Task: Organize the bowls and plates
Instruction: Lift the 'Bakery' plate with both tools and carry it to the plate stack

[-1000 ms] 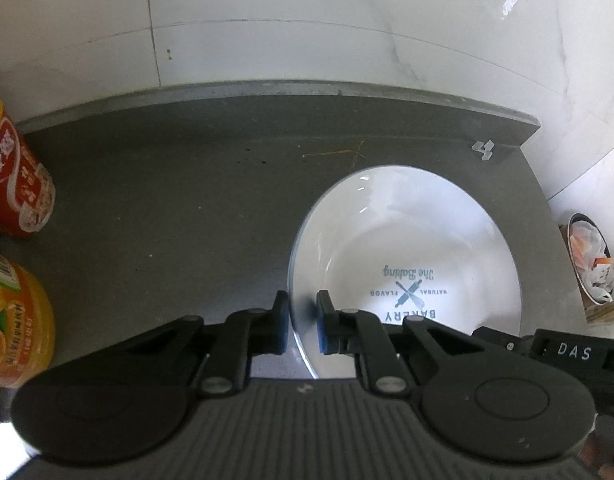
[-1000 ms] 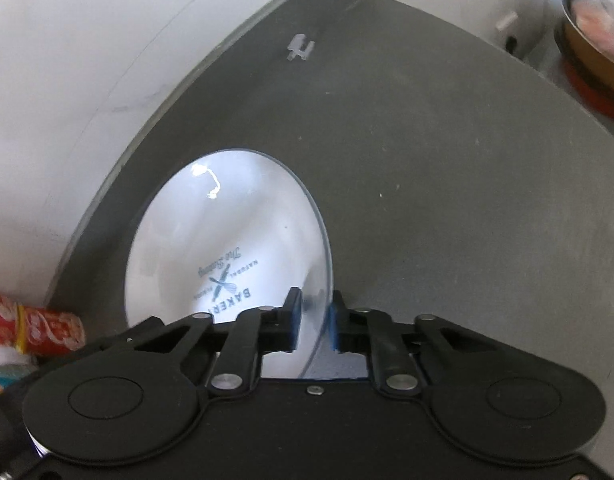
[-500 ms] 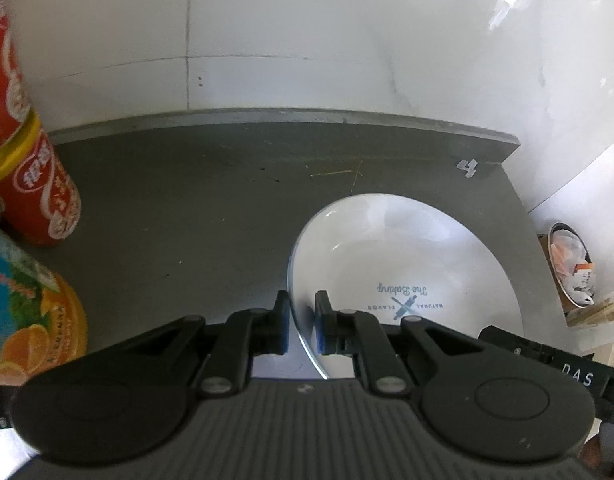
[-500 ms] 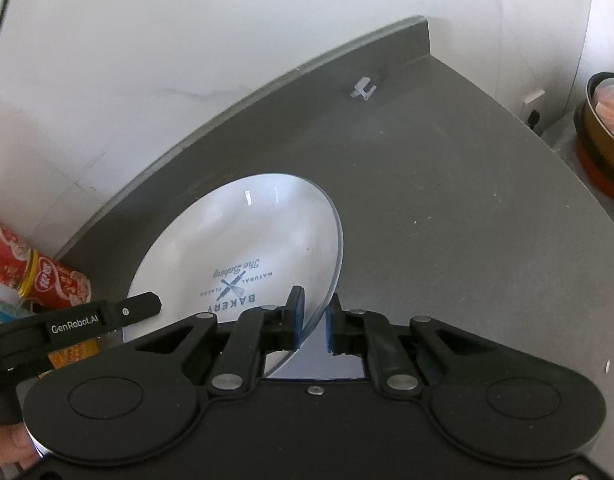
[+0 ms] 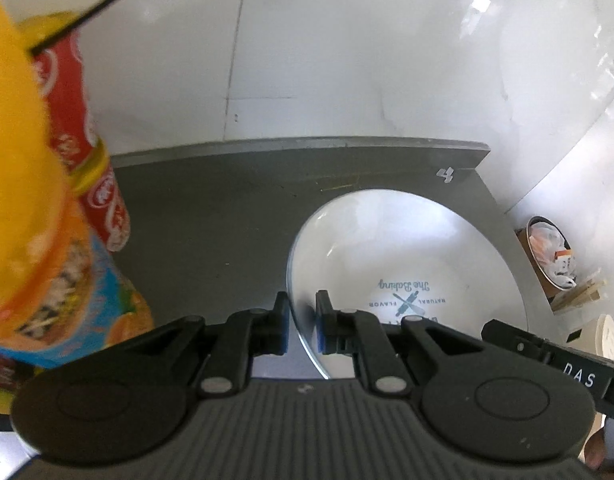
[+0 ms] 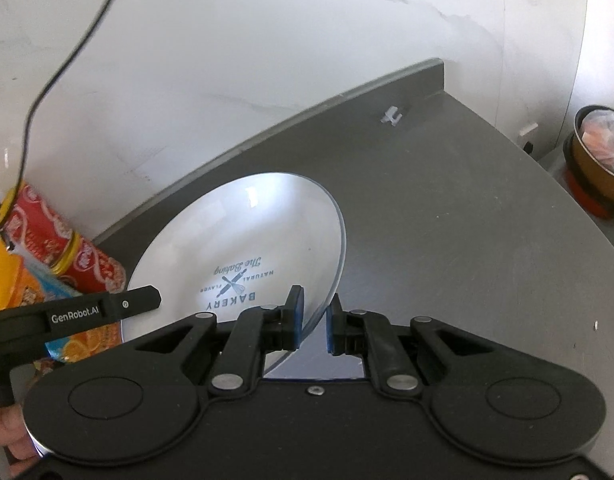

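Here, at the grey counter point(image 6: 487, 208) against a white marble wall point(image 5: 347, 60), I hold one white plate point(image 5: 407, 248) between two tools. My left gripper point(image 5: 301, 328) straddles the plate's left rim, blue pads narrow with the edge between them; my right gripper point(image 6: 313, 322) does the same on the opposite rim. Both sets of pads look closed to the thickness of the rim, so I judge each to be pinching the plate, though a sliver of daylight shows beside the rim in both wrist views.

The plate, printed with a "BAKERY" crest point(image 6: 237, 280), appears tilted and lifted off the counter, near the back corner where a small mark point(image 5: 445, 175) is stuck to the surface. On my left, a red can point(image 5: 103, 200) and an orange drink bottle point(image 5: 39, 240) crowd close. No stack, rack or bowl shows in either view.

My reading: this is the carry step, the plate in transit to wherever the dishes are gathered. The next move calls for both hands travelling together at matched height, keeping the rim from twisting out of the pads, and swinging clear of the bottle and can. A bin point(image 6: 599, 152) sits beyond the counter's far end.
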`<state>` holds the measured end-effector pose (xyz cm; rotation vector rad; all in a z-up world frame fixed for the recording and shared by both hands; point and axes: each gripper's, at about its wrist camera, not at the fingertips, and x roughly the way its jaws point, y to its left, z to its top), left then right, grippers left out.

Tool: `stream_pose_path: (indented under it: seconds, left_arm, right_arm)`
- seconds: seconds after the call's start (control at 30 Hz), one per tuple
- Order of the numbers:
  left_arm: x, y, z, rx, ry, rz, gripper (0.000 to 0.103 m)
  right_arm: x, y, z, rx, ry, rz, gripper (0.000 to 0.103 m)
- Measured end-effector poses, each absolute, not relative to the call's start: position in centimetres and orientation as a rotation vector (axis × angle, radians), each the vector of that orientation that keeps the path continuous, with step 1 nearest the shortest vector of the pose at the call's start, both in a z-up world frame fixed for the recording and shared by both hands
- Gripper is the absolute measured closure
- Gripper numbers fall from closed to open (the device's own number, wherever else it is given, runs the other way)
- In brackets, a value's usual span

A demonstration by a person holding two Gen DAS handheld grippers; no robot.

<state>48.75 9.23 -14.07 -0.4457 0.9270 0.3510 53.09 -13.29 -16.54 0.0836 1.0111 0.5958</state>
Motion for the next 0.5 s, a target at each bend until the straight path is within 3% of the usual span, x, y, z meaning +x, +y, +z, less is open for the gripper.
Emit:
stream_pose_path:
  seconds: [0.5]
  left_arm:
    - [42.5, 11.6, -12.0, -0.453, 0.905, 0.292, 0.092]
  right_arm:
    - [47.0, -13.0, -14.9, 0.082, 0.941, 0.578, 0.092]
